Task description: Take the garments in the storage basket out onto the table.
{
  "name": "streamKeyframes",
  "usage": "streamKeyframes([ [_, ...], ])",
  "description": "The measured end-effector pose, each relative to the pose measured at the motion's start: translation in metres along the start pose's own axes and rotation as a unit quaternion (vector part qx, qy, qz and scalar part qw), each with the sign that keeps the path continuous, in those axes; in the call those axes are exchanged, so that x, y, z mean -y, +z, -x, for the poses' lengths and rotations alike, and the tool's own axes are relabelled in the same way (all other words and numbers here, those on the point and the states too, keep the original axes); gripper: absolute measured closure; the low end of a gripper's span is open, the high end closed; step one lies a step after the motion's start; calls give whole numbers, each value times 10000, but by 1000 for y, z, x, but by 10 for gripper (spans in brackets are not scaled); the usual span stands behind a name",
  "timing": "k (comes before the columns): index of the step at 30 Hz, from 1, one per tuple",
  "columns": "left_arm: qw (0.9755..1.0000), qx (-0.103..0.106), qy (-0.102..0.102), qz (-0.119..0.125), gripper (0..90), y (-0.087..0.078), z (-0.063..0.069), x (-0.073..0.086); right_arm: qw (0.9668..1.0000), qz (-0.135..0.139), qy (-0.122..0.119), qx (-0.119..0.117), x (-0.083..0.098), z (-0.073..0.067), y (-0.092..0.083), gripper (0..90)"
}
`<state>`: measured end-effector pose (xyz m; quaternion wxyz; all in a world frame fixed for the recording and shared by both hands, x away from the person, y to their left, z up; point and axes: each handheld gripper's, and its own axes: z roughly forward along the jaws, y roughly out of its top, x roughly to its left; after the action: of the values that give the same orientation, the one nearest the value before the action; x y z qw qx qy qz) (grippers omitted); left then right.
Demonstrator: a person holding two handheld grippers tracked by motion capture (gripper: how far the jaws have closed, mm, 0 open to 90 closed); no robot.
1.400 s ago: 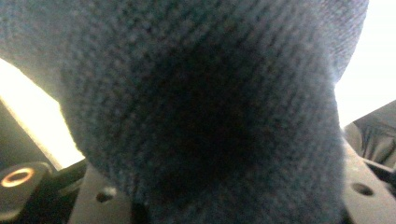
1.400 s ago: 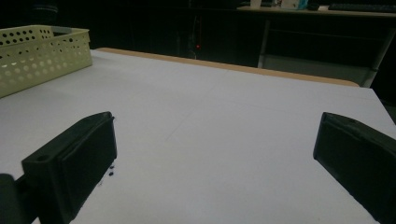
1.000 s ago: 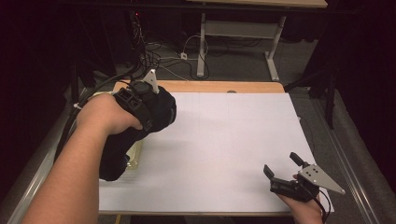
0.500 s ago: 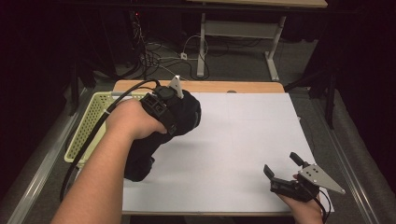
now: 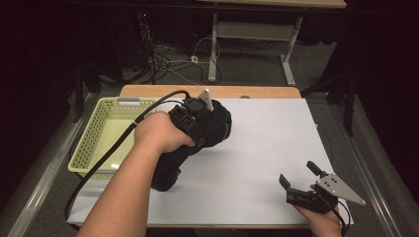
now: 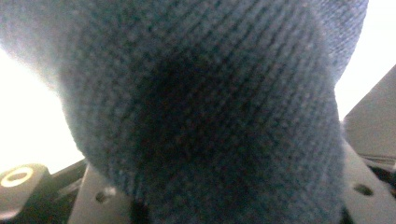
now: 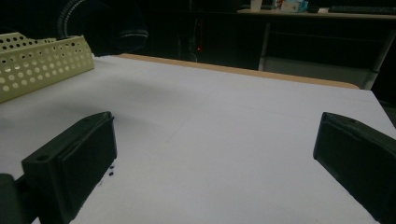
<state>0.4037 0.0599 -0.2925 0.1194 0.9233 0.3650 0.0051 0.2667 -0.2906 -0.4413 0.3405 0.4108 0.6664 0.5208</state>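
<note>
the right gripper [image 5: 302,178] rested at the near right corner of the table [image 5: 276,148], held in a hand, its jaws standing wide apart with nothing between them; in the right gripper view its two black jaws framed bare white tabletop [image 7: 224,140]. further in and to the left, the left gripper [image 5: 207,116] was held in the person's left hand [image 5: 160,133] above the white surface, its jaws clamped on a dark knitted garment [image 5: 197,143] that drooped from it, the lower end of the cloth lying on the table near the forearm. in the left gripper view the dark knit [image 6: 205,116] bulged close before the lens, pressed between the jaws. just left of that hand, the pale yellow perforated basket [image 5: 99,133] sat at the table's left edge, the garment outside it and beside its right wall. beyond the table's wooden far edge, cables [image 5: 168,59] lay on the floor.
</note>
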Motion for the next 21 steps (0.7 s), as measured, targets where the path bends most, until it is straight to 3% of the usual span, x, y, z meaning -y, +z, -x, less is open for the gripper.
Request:
streamKeyframes([
  [2,9999,11,73,109,504,5,3,-2,10000,-14,25,-6,0,0,0,4],
  [4,9988,-144,379,292,502,10,6,-3,10000,-31,17,6,1,0,0,4],
  [6,9982,-128,430,389,500,13,7,-4,10000,-21,26,7,1,0,0,4],
  [9,9981,-8,378,496,500,18,6,-4,10000,-18,26,8,1,0,0,4],
  [13,9962,119,117,852,500,24,2,0,10000,-37,28,11,1,0,0,4],
  [16,9925,201,-67,1202,498,29,-5,6,10000,-32,15,10,1,0,0,4],
  [21,9836,274,-217,1771,493,41,-10,17,10000,-42,12,0,2,-1,0,4],
])
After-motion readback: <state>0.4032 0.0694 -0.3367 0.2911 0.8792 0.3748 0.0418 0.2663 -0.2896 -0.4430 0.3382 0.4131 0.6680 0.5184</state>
